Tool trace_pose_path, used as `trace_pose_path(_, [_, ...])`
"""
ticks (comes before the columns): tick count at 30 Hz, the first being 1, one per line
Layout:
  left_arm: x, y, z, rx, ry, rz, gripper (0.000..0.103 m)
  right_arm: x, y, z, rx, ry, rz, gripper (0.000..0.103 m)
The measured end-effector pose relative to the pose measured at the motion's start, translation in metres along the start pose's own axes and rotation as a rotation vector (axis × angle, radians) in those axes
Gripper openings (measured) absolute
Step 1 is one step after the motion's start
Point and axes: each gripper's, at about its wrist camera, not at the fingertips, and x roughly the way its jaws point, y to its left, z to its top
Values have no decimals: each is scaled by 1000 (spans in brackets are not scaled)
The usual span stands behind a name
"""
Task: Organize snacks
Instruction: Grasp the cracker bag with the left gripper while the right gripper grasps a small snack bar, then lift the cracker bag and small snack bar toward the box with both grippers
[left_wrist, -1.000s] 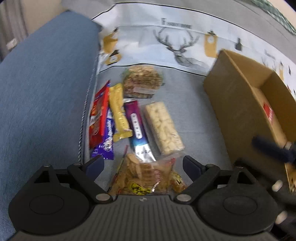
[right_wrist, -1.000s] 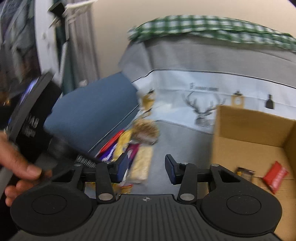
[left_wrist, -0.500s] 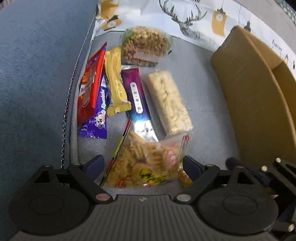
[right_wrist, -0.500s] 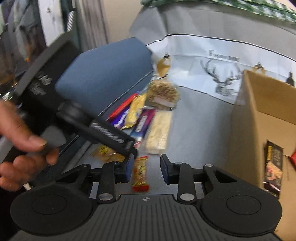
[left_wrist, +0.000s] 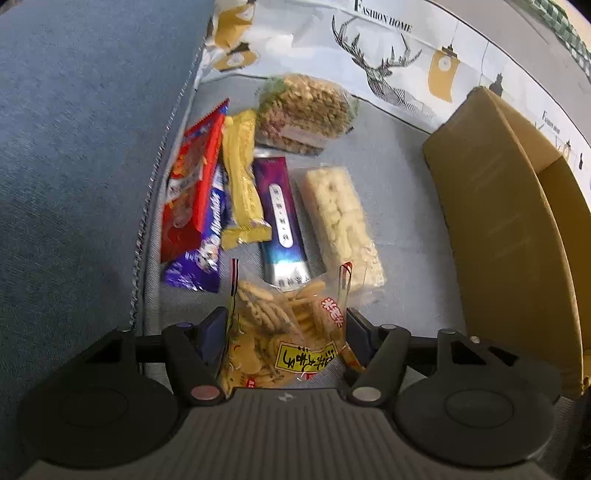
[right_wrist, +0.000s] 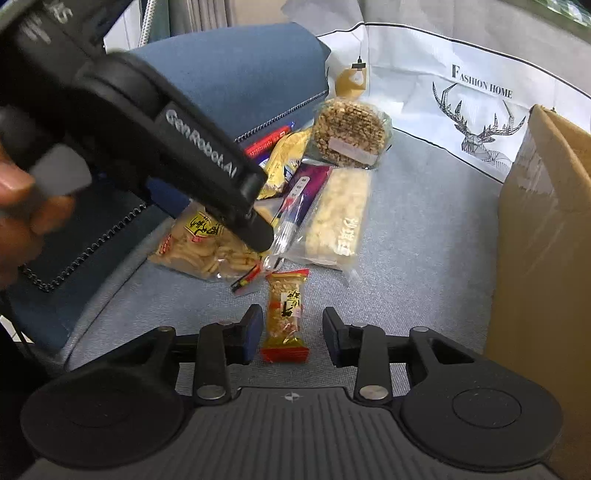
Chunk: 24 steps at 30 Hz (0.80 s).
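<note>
A clear bag of yellow crackers (left_wrist: 284, 332) lies on the grey couch seat between the fingers of my left gripper (left_wrist: 286, 328); the jaws are open and close beside the bag's sides. The bag also shows in the right wrist view (right_wrist: 207, 247), under the left gripper. A small red-and-gold peanut bar (right_wrist: 286, 314) lies between the open fingers of my right gripper (right_wrist: 290, 339), untouched. Behind lie a pale puffed-rice bar (left_wrist: 341, 225), a purple bar (left_wrist: 282, 218), a yellow bar (left_wrist: 242, 181), a red packet (left_wrist: 192, 188) and a round grain cake (left_wrist: 306, 112).
A brown cardboard box (left_wrist: 509, 229) stands at the right, its wall close to my right gripper (right_wrist: 546, 258). A blue cushion (left_wrist: 81, 155) borders the snacks on the left. A white deer-print cloth (left_wrist: 376, 55) covers the couch back.
My left gripper has moved down over the cracker bag and its fingers have narrowed around it. My right gripper has dropped from the box toward the seat, onto the peanut bar.
</note>
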Motion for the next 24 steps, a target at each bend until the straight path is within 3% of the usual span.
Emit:
trace_pose_path(1, [2,-1,0,3,10,-1,74,1,1,0,-9,3,-1,33])
trace_pose_path(2, [4,-2,-1,9,14,4,76,2,2,-1,-25,6,-9,21])
trace_pose_path(3, [4,-3,0,10,14,9,77,3,2,-1,-42,7,-21,20])
trace_pose_path(10, [12,-10,-2,32,45,31,83,-5,-3,-4,-49,33,-101,19])
trace_pose_path(13, [16,-16,-3,65,59,31,83,-2,-9,-7,-28,73,-98,20])
trace_pose_path(19, [19,-18,-5,80,67,37,83,1,-17,-2,41,65,-78,22])
trace_pose_path(24, [20,-20,-4,88,65,34,79,6,-16,-2,25,53,-81,22])
